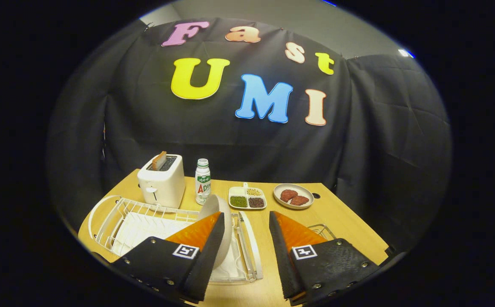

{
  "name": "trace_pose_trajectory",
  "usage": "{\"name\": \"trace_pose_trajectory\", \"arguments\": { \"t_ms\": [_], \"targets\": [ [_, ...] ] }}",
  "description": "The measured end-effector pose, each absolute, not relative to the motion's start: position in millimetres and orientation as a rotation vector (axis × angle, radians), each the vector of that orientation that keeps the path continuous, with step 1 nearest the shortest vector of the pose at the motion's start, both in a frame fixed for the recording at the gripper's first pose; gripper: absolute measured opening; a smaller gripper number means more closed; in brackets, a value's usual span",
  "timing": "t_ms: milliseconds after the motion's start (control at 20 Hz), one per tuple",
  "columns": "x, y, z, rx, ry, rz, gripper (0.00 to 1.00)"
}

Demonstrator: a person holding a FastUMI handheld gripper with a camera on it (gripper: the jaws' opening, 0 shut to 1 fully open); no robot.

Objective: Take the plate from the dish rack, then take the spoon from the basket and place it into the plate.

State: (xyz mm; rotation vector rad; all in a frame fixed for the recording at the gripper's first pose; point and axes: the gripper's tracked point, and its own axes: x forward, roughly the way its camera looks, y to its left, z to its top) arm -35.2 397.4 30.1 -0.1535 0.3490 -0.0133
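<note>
A white plate (217,205) stands on edge in the white wire dish rack (122,215), at the rack's right end. My gripper (246,215) is open above the table, with its orange-and-black fingers (200,232) spread wide. The left finger hides the plate's lower part; the plate's rim rises just beyond that fingertip. The gap between the fingers holds nothing. A wire basket (322,230) peeks out behind the right finger; its contents are hidden, and I cannot see a spoon.
Beyond the rack, a white toaster (162,181) with a slice of bread stands next to a small bottle (202,181). A divided tray of beans (247,197) and a plate with two meat patties (293,196) sit at the back of the wooden table (337,213).
</note>
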Motion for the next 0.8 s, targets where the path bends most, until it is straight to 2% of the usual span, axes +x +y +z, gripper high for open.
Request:
{"name": "trace_pose_trajectory", "arguments": {
  "t_ms": [350, 400, 500, 550, 650, 750, 800],
  "targets": [
    [-6.7, 415.9, -6.6, -0.264, 0.450, -0.055, 0.64],
    [-3.1, 415.7, -10.2, -0.284, 0.457, -0.060, 0.44],
    [-1.0, 416.4, -10.7, -0.315, 0.461, -0.065, 0.30],
    [0.6, 412.8, -11.4, -0.335, 0.467, -0.084, 0.30],
    [4.8, 412.9, -9.9, -0.366, 0.477, -0.099, 0.12],
    [1.8, 409.4, -4.4, -0.411, 0.484, -0.120, 0.12],
    [6.9, 406.8, -9.2, -0.444, 0.493, -0.137, 0.05]
  ]
}}
